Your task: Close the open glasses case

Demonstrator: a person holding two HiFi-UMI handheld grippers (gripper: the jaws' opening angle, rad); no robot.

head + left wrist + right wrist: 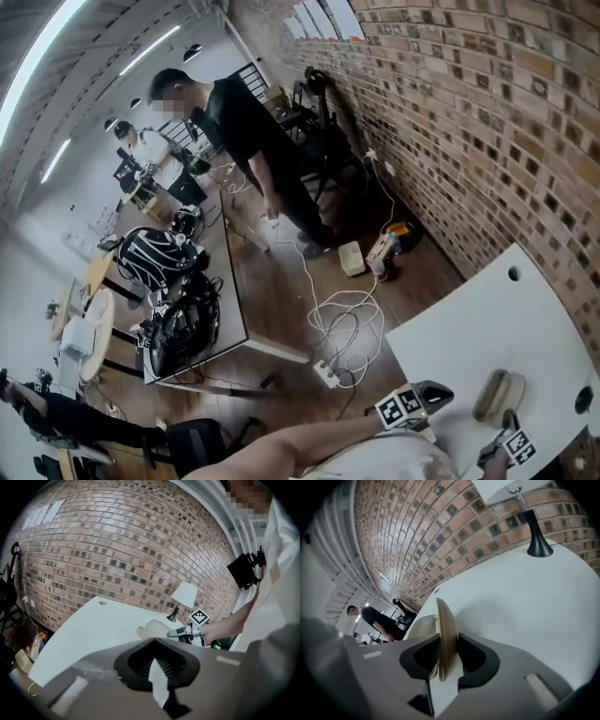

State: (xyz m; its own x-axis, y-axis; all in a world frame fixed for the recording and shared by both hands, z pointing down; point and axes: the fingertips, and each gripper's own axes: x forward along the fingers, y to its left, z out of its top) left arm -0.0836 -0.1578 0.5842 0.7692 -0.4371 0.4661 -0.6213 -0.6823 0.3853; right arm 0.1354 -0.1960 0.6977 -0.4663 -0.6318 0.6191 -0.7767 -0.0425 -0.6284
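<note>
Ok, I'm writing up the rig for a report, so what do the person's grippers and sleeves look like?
Both the left gripper and the right gripper have grey bodies with black, ribbed jaw pads. Each carries a marker cube with black-and-white squares. The person wears a light top, and the forearms are bare.

A brick wall [487, 112] runs along the right side. A white table [469, 337] stands near it, with a white-shaded table lamp [183, 595] by the wall. Loose white cables [349, 319] lie on the wooden floor [281, 291]. A dark desk [232, 281] stands to the left. Ceiling light strips [37, 56] are lit.
</note>
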